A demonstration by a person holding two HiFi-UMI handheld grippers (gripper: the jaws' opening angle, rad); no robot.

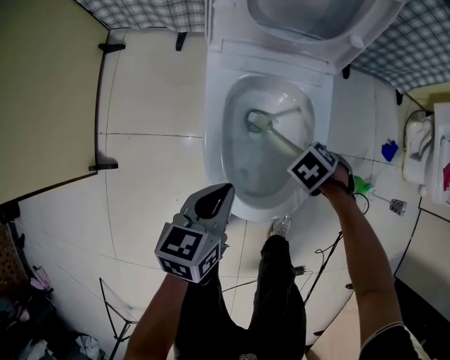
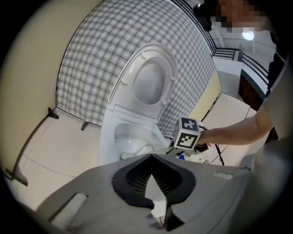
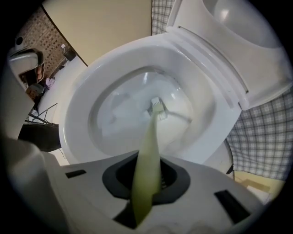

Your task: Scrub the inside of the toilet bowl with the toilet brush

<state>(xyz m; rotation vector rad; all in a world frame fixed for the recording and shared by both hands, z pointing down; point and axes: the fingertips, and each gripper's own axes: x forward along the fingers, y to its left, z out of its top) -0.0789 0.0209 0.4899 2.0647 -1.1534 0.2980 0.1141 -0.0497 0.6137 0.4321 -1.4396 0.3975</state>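
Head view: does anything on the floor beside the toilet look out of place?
Right of the white toilet, a thin black cable, a small blue object and a small metal piece lie scattered on the pale tiled floor, cluttering it.

Toilet bowl (image 1: 214,140): opening free from above; lid and seat (image 1: 302,17) tipped up at back, off the rim.
Brush handle (image 1: 280,140) slants across bowl's right half, clamped in right gripper (image 1: 309,165) over front-right rim. Bowl's left half unobstructed.
Left gripper (image 1: 225,190) hangs at front-left rim, jaws together, empty.
Floor (image 1: 155,190) left of toilet bare up to yellow partition (image 1: 42,91).
Right side cramped: cables (image 1: 327,256), green item (image 1: 361,185), blue item (image 1: 389,150), white fixture (image 1: 420,151).
Person's legs (image 1: 278,295) block front approach.
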